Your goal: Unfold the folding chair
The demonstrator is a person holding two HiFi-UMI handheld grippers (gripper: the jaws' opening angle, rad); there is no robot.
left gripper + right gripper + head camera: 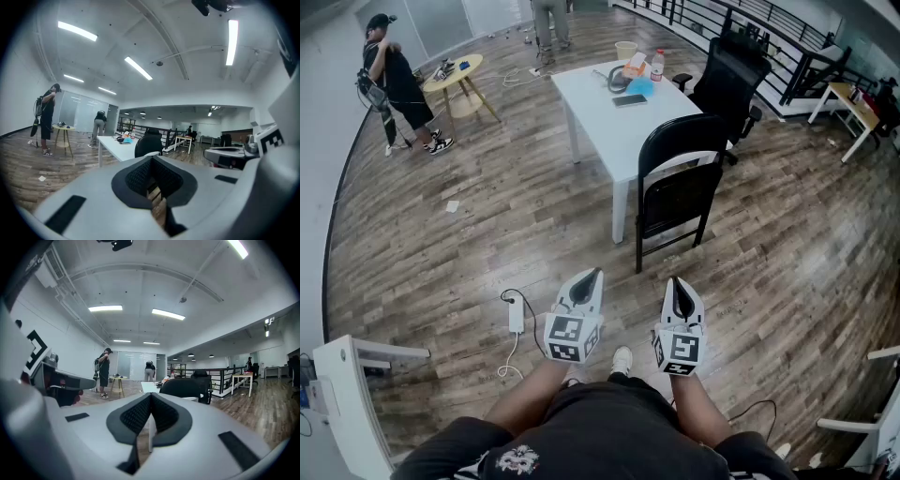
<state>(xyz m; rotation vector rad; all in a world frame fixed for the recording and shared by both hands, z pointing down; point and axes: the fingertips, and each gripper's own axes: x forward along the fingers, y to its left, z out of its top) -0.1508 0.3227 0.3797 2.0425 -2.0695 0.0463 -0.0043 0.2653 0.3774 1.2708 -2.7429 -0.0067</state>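
A black folding chair [675, 187] stands folded on the wood floor, leaning against the near end of a white table [614, 117]. Its rounded back shows over the jaws in the left gripper view [148, 146] and in the right gripper view [183, 387]. Both grippers are held side by side in front of the person, a good step short of the chair and pointing at it. My left gripper [592, 275] is shut with nothing in it. My right gripper [678, 282] is shut and empty too.
The table carries a cup, a bottle and a phone. A black office chair [727, 70] stands behind the folding chair. A power strip with its cable [516, 314] lies on the floor at left. Two people stand near a small round table [455, 75] far left.
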